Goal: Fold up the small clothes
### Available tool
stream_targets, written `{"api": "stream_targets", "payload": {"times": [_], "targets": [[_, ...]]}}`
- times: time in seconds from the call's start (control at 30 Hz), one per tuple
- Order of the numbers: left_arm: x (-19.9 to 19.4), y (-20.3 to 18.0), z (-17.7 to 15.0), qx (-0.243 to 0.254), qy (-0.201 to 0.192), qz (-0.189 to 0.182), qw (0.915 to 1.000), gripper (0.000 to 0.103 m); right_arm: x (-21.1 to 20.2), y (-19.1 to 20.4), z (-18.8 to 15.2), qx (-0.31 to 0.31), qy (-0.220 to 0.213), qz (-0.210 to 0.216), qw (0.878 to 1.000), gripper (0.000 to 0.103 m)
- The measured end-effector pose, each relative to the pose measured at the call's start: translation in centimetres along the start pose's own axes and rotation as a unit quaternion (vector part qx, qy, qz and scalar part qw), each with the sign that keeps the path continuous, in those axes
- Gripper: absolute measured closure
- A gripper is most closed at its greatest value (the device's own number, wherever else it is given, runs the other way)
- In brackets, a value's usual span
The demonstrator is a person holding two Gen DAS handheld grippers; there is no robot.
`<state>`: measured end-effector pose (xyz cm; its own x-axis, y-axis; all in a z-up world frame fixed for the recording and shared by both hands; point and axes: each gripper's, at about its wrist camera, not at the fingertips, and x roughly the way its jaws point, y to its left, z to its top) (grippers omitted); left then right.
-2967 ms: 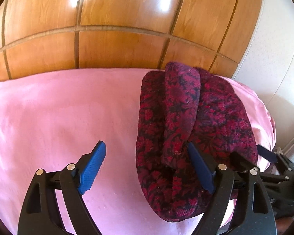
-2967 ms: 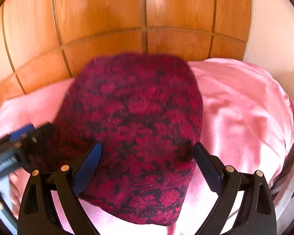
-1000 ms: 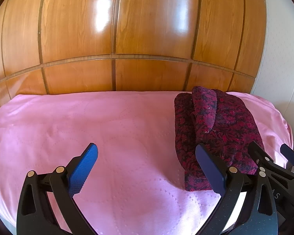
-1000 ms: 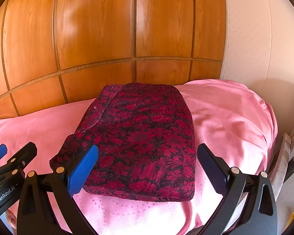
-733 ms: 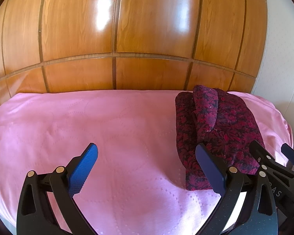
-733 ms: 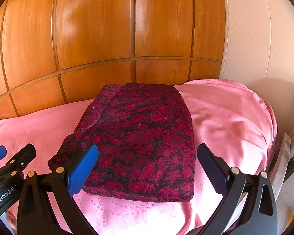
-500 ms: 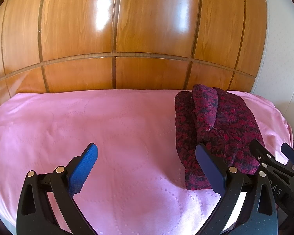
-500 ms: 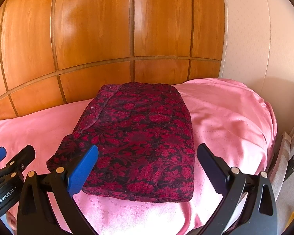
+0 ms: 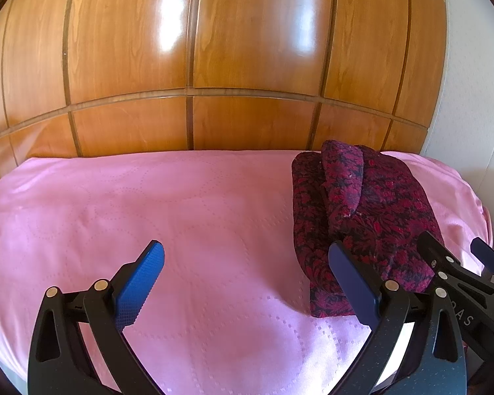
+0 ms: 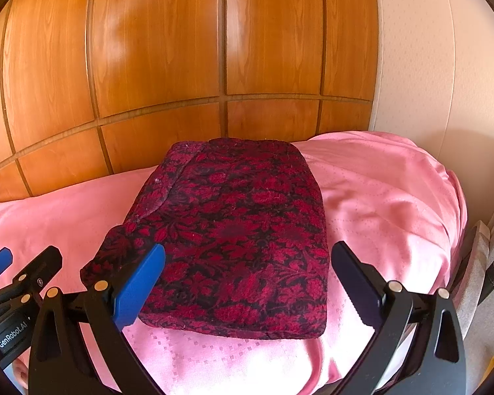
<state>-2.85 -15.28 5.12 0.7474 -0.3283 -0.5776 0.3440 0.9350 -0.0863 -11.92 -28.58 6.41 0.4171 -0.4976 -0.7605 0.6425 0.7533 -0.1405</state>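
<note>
A dark red and black floral garment [image 10: 233,237] lies folded in a neat rectangle on the pink bedspread [image 9: 181,217], near the right end of the bed. In the left wrist view it [image 9: 369,217] lies at the right, with a fold ridge along its top. My left gripper [image 9: 247,279] is open and empty, held above bare bedspread to the left of the garment. My right gripper [image 10: 247,279] is open and empty, held just in front of the garment's near edge. Neither touches the cloth.
A glossy wooden panelled headboard [image 9: 194,65] stands behind the bed. A cream wall [image 10: 444,65] is at the right. The bed's right edge [image 10: 457,204] drops off beside a grey chair-like object [image 10: 477,263]. The right gripper's body [image 9: 461,289] shows in the left wrist view.
Three seconds ago both grippers were close over the garment; they have since drawn back, open and empty. Over the last second hardly anything has moved.
</note>
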Motion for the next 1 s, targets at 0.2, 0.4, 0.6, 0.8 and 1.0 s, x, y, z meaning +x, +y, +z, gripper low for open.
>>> {"api": "stream_targets", "payload": {"times": [0.2,0.4,0.6,0.8,1.0], "targets": [[-0.04,0.03,0.05,-0.001,-0.001,0.000,1.0000,0.004,-0.25,0.27,-0.17,0.000,-0.002,-0.001,1.000,0.002],[-0.10,0.05,0.12,0.000,-0.004,0.000,1.0000,0.004,-0.13,0.44,-0.22,-0.003,0.001,0.002,1.000,0.002],[-0.24,-0.03,0.15,-0.001,-0.006,0.001,1.0000,0.004,-0.22,0.62,-0.34,-0.003,0.002,0.003,1.000,0.002],[-0.31,-0.13,0.25,0.001,-0.008,0.001,1.0000,0.004,-0.05,0.38,-0.23,0.000,0.001,0.004,1.000,0.002],[-0.30,-0.09,0.28,0.000,-0.007,0.000,1.0000,0.004,-0.01,0.33,-0.20,0.001,0.001,0.006,1.000,0.002]]}}
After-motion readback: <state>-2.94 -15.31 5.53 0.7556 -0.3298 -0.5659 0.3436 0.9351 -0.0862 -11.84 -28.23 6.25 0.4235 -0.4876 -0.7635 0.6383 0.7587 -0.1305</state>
